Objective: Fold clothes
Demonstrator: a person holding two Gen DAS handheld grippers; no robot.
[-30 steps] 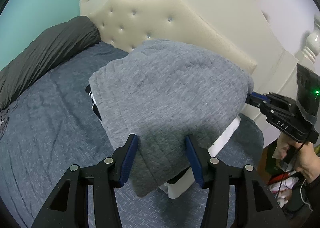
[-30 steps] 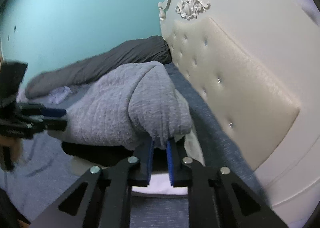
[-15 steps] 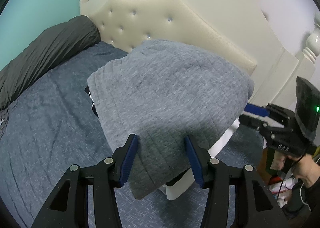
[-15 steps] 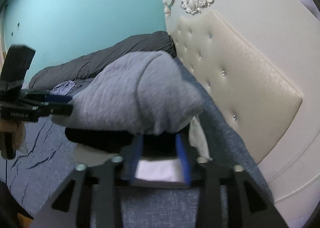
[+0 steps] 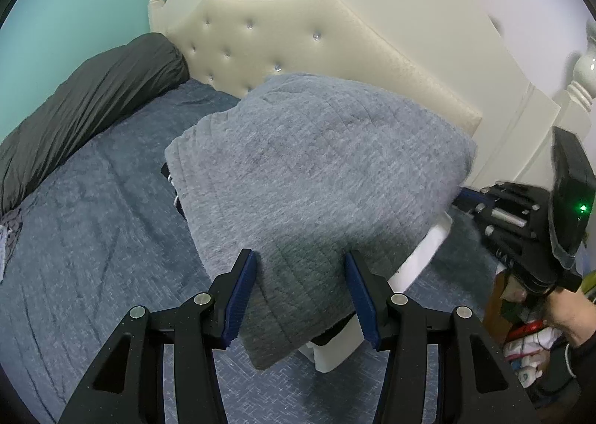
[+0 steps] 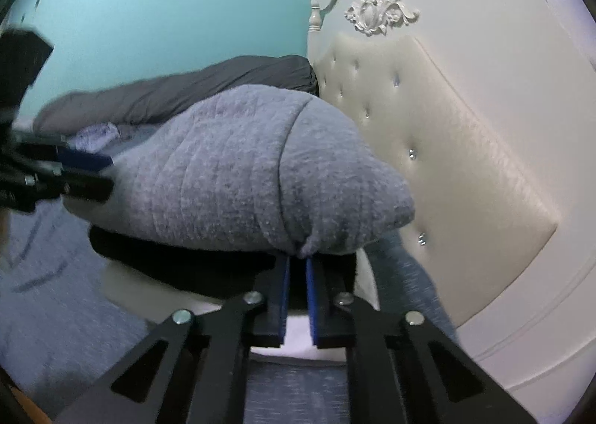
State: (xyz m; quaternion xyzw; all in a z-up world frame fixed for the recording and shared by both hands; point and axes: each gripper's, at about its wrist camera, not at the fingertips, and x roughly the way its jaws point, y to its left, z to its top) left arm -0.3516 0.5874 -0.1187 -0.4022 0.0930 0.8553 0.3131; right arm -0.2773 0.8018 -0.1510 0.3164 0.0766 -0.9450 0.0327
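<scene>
A thick grey quilted garment (image 5: 316, 170) lies folded on top of a black garment (image 6: 186, 263) and a white one (image 5: 421, 263) on the bed. My left gripper (image 5: 300, 275) holds the grey garment's near edge, its blue pads against the thick fold on both sides. At the garment's right end my right gripper (image 6: 297, 263) is shut, with a small pucker of grey fabric (image 6: 231, 178) pinched at its tips. The left wrist view shows the right gripper (image 5: 462, 198) at that end, held by a person's hand (image 5: 562, 316). In the right wrist view, the left gripper (image 6: 100, 167) sits at the far left.
The blue-grey bed cover (image 5: 93, 237) spreads to the left. A rolled dark grey duvet (image 5: 93, 100) lies along the teal wall. The cream tufted headboard (image 5: 335, 51) stands close behind the pile. Clutter (image 5: 529, 349) sits beside the bed at lower right.
My right gripper let go of the grey garment's end, opened, shifted slightly and closed again on its lower edge. The garment's right end settled a little. My left gripper kept still.
</scene>
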